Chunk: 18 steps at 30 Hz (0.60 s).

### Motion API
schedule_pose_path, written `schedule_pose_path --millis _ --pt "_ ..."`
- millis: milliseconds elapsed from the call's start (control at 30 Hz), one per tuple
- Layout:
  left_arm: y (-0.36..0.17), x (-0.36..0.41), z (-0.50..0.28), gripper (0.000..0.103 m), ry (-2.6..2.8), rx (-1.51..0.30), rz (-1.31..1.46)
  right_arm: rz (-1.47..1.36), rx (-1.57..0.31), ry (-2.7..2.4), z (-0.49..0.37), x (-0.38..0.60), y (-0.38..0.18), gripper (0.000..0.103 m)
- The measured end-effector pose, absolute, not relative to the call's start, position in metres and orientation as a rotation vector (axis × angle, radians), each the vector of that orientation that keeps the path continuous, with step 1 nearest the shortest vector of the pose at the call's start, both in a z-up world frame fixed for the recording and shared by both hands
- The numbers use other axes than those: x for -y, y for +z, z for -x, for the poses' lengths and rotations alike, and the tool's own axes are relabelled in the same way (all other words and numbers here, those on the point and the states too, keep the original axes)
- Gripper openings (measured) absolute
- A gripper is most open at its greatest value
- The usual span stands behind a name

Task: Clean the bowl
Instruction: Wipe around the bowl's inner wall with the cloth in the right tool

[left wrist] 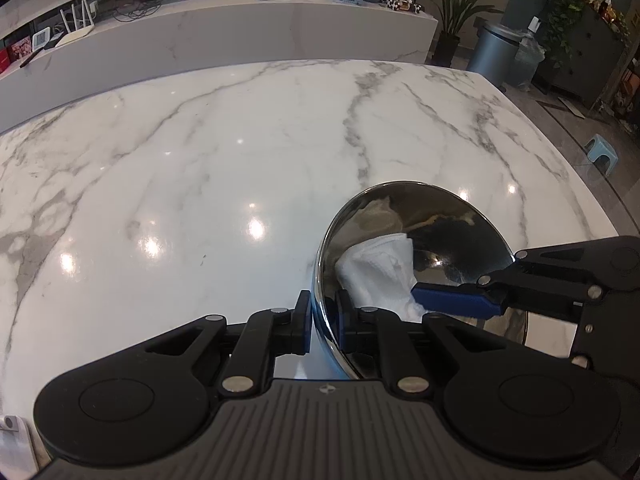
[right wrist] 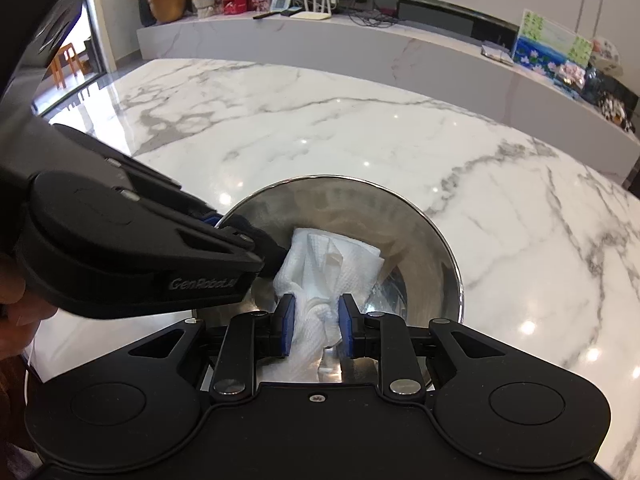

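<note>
Polished steel bowl, mirror-bright, on the white grey-veined marble table, near the table's front edge, tipped up on its side toward the left wrist camera. Left gripper clamped on the bowl's near rim, one pad outside the wall, the other inside, jaws nearly closed with only the thin metal between them. Same bowl from the right wrist camera, mouth facing that camera, interior reflecting the room. White paper towel, crumpled and dimpled, inside the bowl against its wall. Right gripper pinched on the towel's near end, blue pads narrowed onto the wad, loose folds spreading forward into the bowl. In the left view, right gripper reaching in from the right side, blue fingertip over the rim, white towel bunched ahead of it. In the right view, left gripper body entering from the left, its fingertips at the bowl's left rim, just beside the towel. Part of a hand at the left frame edge behind that gripper. Behind the table, a long marble counter with a white router and a painted picture. Far right in the left view, a grey bin and potted plants on the floor.
</note>
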<state>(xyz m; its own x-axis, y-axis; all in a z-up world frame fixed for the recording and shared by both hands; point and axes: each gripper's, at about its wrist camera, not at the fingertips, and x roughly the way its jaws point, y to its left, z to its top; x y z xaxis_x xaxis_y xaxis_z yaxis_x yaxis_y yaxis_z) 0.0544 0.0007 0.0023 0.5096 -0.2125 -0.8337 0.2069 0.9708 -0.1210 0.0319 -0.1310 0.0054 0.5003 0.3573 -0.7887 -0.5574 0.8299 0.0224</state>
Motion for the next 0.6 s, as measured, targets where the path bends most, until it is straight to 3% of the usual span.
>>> schedule_pose_path --millis 600 --pt "0.0049 0.0043 -0.0527 0.011 -0.258 -0.981 -0.032 0.213 -0.856 0.462 -0.0396 0.1398 0.0051 0.018"
